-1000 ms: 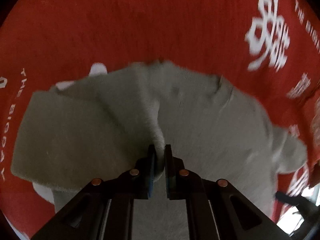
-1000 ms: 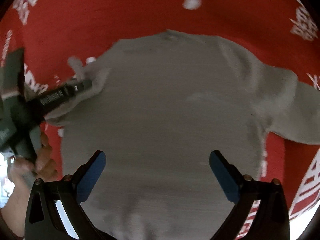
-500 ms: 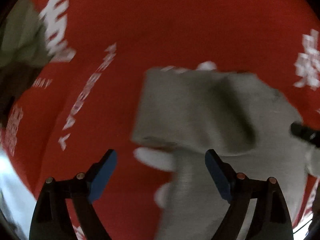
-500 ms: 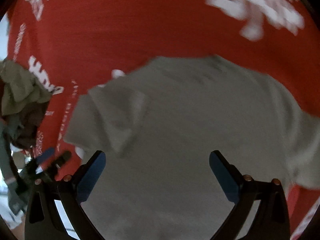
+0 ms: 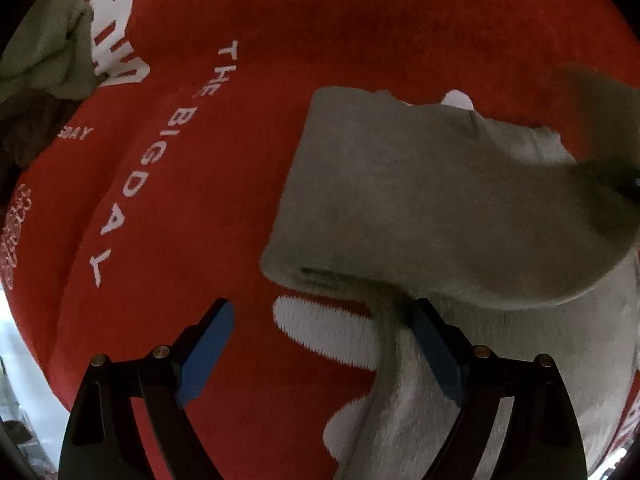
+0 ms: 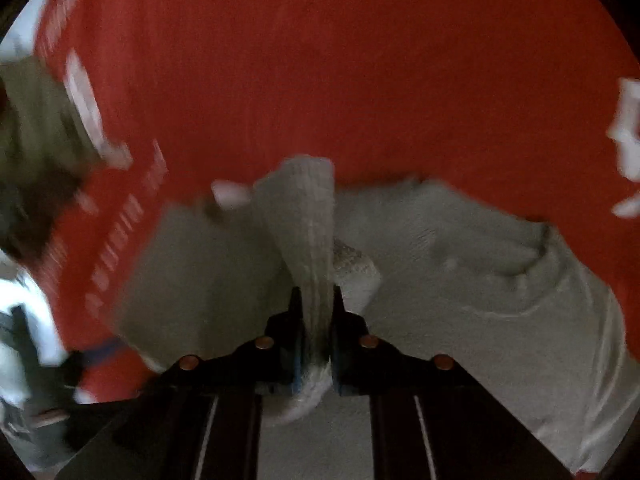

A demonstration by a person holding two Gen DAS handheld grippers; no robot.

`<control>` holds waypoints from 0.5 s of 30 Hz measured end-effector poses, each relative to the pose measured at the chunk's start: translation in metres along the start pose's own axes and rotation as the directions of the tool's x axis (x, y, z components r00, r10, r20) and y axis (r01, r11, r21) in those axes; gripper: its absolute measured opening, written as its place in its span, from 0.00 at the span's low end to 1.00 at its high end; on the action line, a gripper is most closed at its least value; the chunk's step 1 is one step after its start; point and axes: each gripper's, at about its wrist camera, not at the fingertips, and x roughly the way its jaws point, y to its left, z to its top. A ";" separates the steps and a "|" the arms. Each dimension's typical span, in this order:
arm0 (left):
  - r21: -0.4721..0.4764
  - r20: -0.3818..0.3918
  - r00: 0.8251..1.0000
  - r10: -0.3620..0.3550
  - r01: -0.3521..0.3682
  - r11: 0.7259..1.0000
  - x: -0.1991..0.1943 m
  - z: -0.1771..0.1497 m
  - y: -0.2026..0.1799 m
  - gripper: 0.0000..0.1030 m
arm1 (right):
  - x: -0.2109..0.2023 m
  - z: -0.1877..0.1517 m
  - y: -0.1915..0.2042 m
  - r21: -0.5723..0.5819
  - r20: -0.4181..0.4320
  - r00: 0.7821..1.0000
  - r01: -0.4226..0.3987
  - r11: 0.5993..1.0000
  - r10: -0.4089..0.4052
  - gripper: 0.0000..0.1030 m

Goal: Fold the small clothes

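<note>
A small grey sweater [image 5: 420,208] lies on a red cloth with white lettering [image 5: 208,200]. Its left sleeve is folded in over the body. My left gripper [image 5: 320,344] is open and empty, low over the sweater's left edge. In the right wrist view my right gripper [image 6: 316,312] is shut on the other grey sleeve [image 6: 308,216] and holds it lifted over the sweater's body [image 6: 460,280]. That raised sleeve also shows blurred at the right edge of the left wrist view [image 5: 600,152].
A heap of olive and dark clothes [image 5: 44,64] lies at the far left of the red cloth; it also shows blurred in the right wrist view [image 6: 36,140]. The cloth's edge and a bright floor lie at the lower left [image 5: 16,344].
My left gripper let go of the left sleeve, opened and drew back left. My right gripper, open before, has shut on the right sleeve and lifted it over the body.
</note>
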 end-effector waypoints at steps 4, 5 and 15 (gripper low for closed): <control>-0.024 0.013 0.999 0.046 -0.046 0.999 0.001 0.004 0.001 0.87 | -0.048 -0.018 -0.059 0.167 0.105 0.994 -0.015 0.986 -0.003 0.09; -0.028 0.014 0.999 0.052 -0.051 0.998 0.002 0.004 0.003 0.89 | -0.050 -0.027 -0.078 0.220 0.097 0.995 -0.021 0.975 0.000 0.09; -0.055 0.035 0.989 0.140 -0.138 0.989 -0.001 0.012 0.001 0.89 | -0.014 -0.091 -0.173 0.632 0.079 0.976 -0.207 0.747 0.203 0.40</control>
